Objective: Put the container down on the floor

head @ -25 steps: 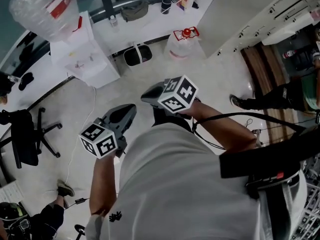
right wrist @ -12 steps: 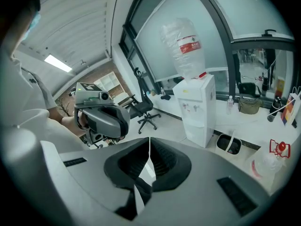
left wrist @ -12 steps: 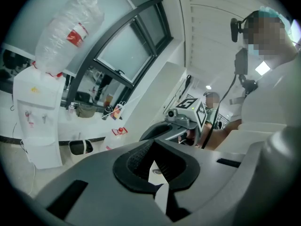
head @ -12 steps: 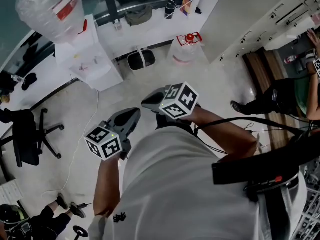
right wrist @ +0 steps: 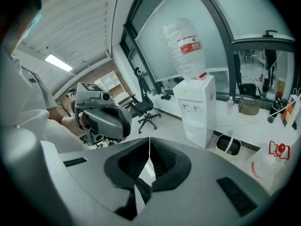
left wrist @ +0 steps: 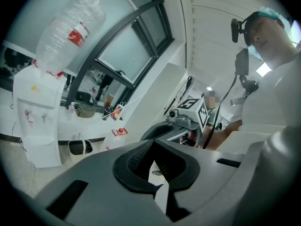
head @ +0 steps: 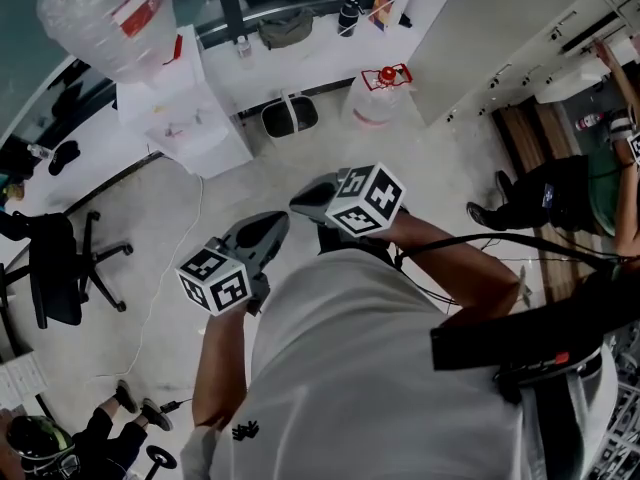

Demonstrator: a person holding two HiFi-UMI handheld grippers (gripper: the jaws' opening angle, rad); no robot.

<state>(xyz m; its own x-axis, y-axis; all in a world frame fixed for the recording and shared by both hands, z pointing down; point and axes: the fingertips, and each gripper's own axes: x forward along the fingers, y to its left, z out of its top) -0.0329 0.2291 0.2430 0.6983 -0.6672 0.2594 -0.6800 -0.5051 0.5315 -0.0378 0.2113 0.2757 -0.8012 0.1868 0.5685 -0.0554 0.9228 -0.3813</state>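
Left gripper point(left wrist: 153, 157) and right gripper point(right wrist: 149, 154) are pressed together, empty; the jug point(head: 375, 103) beside the dispenser point(head: 180, 118) could be toppled by a careless approach.

Pale floor point(head: 150, 200), white water dispenser point(head: 186, 118), black office chair point(head: 55, 280), dark-framed windows point(right wrist: 217, 9).

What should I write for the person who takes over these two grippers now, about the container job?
Left gripper: jaws shut, nothing between them.
Right gripper: jaws shut, nothing between them.
Container: clear jug with a red cap, upright on the floor, beside the bin, well apart from both grippers.
Done: the container appears to be set down.
Left: probably nothing; perhaps check that it stands steady.
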